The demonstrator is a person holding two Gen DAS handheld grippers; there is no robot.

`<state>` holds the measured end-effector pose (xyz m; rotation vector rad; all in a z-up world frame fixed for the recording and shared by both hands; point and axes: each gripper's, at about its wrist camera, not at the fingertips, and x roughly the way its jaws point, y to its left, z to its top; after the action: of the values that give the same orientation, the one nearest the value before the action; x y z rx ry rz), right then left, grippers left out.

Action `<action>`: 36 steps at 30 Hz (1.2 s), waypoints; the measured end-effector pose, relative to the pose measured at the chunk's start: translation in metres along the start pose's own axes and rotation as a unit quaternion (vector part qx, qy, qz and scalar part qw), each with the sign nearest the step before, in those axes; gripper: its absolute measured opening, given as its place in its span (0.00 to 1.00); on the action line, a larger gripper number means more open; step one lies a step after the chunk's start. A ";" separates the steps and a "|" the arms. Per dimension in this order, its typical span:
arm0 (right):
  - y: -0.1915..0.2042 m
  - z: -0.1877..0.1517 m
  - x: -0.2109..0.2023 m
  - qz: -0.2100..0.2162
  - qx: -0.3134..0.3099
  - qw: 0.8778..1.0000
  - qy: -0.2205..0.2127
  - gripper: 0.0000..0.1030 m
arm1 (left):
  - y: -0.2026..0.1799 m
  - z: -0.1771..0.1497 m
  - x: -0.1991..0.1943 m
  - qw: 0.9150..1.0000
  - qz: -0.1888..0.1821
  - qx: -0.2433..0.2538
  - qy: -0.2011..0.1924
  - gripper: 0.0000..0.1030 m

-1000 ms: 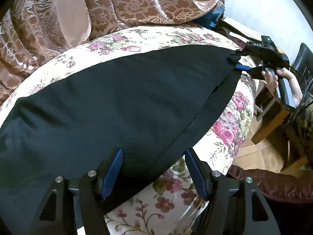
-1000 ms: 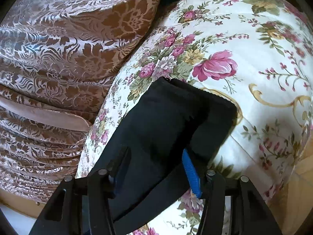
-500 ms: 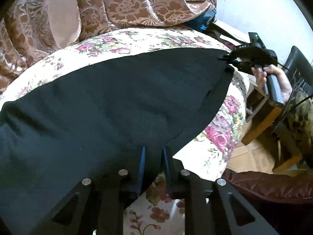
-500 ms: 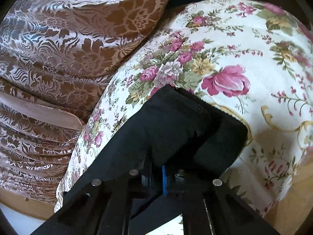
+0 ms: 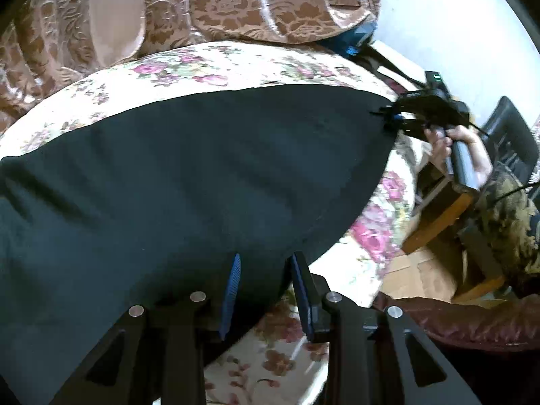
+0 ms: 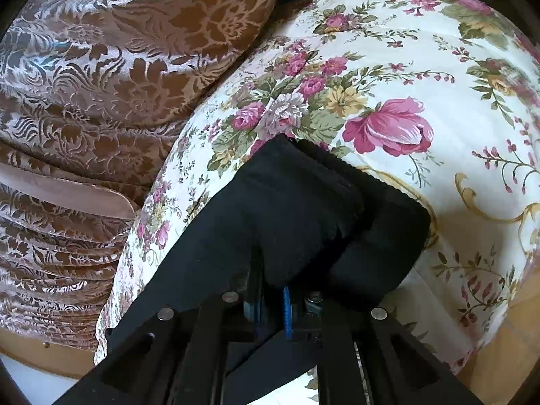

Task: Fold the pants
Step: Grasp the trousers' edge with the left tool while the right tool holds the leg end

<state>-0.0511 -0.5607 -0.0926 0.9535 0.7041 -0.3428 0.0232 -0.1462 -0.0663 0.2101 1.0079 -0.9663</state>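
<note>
**Both ends gripped, ready for the fold**

The black pants (image 5: 209, 175) lie flat on the flowered cover (image 5: 202, 64) of a bed, in front of the left gripper (image 5: 265, 290) and stretching away from it to the right gripper (image 5: 393, 119) at the far right. Their long axis runs between the two grippers, so one end points toward each. Which end is the waist I cannot tell.

The left gripper has its blue pads on both sides of the near edge of the cloth, with a small gap visible; I judge it is holding the cloth, but not tightly. In the right wrist view the right gripper (image 6: 287, 303) is closed on the bunched end of the pants (image 6: 303, 219), which rises just ahead of the fingers.

To do this step well, I think both grippers should lift together, keep the cloth lightly stretched, and bring one end over the other with edges matching. The brown patterned cushions (image 5: 256, 3) stand beyond the pants.
</note>
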 end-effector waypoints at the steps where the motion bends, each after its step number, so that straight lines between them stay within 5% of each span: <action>1: 0.000 0.000 0.001 0.000 0.000 1.000 0.000 0.11 | 0.002 0.000 0.000 1.000 -0.006 -0.007 0.000 0.28; 3: -0.002 0.000 0.002 0.001 0.005 1.000 0.002 0.11 | 0.004 0.001 -0.002 1.000 -0.025 -0.014 0.003 0.29; 8: -0.004 0.001 0.004 0.000 0.009 1.000 0.003 0.12 | -0.001 0.001 0.003 1.000 0.011 0.011 0.009 0.29; 12: -0.004 0.002 0.004 0.004 0.012 1.000 0.000 0.08 | -0.001 0.002 0.003 1.000 0.024 0.007 0.001 0.07; 14: -0.002 0.001 -0.001 0.008 0.008 1.000 -0.008 0.07 | -0.003 0.001 -0.001 1.000 0.026 0.012 -0.008 0.06; 21: 0.008 -0.003 -0.036 0.025 -0.019 0.998 -0.046 0.06 | 0.001 -0.003 -0.038 0.998 -0.036 -0.006 -0.049 0.05; 28: -0.022 -0.017 -0.028 0.009 -0.004 1.000 -0.021 0.06 | 0.000 -0.012 -0.015 0.999 -0.034 -0.005 -0.008 0.05; 31: -0.034 -0.018 -0.024 0.021 0.018 1.000 -0.015 0.09 | 0.003 -0.015 -0.013 0.999 -0.046 -0.015 -0.005 0.06; 36: -0.039 -0.010 -0.037 0.043 0.037 0.998 -0.039 0.31 | 0.009 -0.017 -0.021 0.998 -0.046 -0.038 -0.014 0.16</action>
<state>-0.1036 -0.5749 -0.0957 1.0318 0.5814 -0.3296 0.0163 -0.1194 -0.0615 0.0869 1.0345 -1.0101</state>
